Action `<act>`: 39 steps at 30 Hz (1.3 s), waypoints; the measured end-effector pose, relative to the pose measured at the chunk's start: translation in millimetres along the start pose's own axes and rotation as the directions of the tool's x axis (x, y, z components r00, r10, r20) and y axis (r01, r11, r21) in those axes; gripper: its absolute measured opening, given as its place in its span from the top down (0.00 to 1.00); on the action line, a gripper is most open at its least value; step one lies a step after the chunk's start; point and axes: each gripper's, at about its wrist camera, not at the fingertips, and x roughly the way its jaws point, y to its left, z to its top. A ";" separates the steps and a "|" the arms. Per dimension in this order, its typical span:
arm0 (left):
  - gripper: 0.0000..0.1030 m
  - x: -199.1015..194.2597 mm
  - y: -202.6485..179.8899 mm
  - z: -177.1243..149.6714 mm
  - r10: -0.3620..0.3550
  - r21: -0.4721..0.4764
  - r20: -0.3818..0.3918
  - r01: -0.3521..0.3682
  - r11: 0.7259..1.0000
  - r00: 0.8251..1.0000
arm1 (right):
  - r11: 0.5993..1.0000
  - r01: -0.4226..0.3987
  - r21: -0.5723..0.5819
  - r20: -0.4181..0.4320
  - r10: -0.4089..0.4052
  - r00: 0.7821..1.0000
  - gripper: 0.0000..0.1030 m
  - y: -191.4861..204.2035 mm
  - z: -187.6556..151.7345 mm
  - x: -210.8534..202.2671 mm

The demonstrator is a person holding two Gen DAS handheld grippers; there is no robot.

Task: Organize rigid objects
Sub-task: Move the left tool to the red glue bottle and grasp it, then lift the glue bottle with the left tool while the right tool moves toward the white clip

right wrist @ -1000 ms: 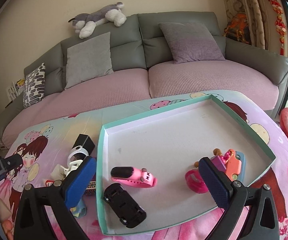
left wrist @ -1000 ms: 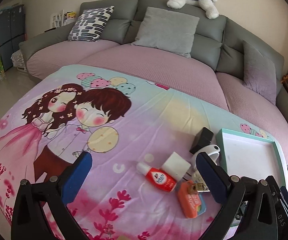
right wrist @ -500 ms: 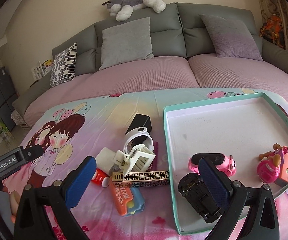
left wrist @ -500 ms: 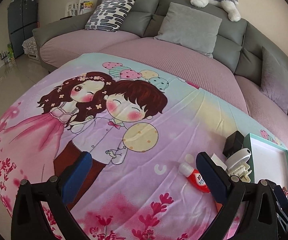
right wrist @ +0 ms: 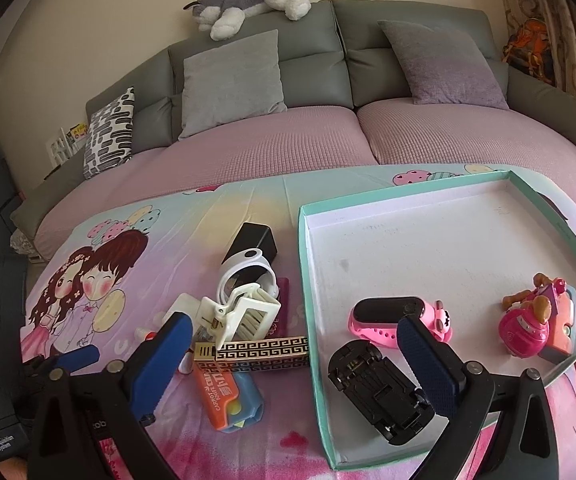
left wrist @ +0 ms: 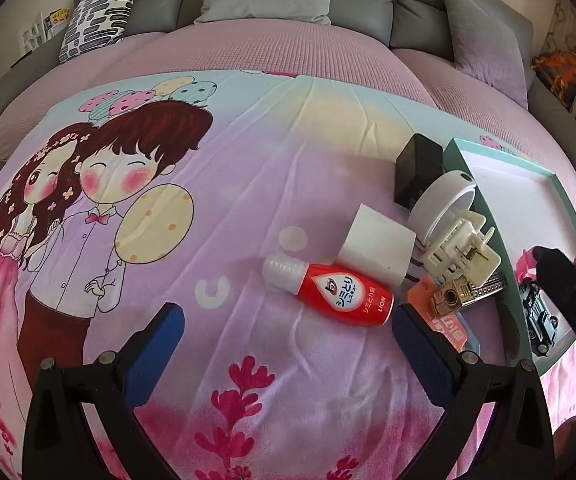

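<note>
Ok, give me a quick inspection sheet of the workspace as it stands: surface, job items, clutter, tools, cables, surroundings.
Surface: cartoon-print cloth, wrinkled.
Job's things: teal tray holds black toy car, pink watch, pink toy. Outside it: red bottle, white clip, white band, black box, gold bar, orange knife.
Clutter: nothing seen.
Tools: left tool and right tool both open, empty.
Cables: nothing seen.
Surroundings: sofa, cushions, plush dog.
</note>
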 end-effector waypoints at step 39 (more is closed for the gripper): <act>0.23 20.2 -0.1 13.0 -0.006 0.026 0.015 0.005 1.000 1.000 | 0.995 -0.013 -0.101 -0.070 0.006 0.997 0.00 31.6 2.5 39.8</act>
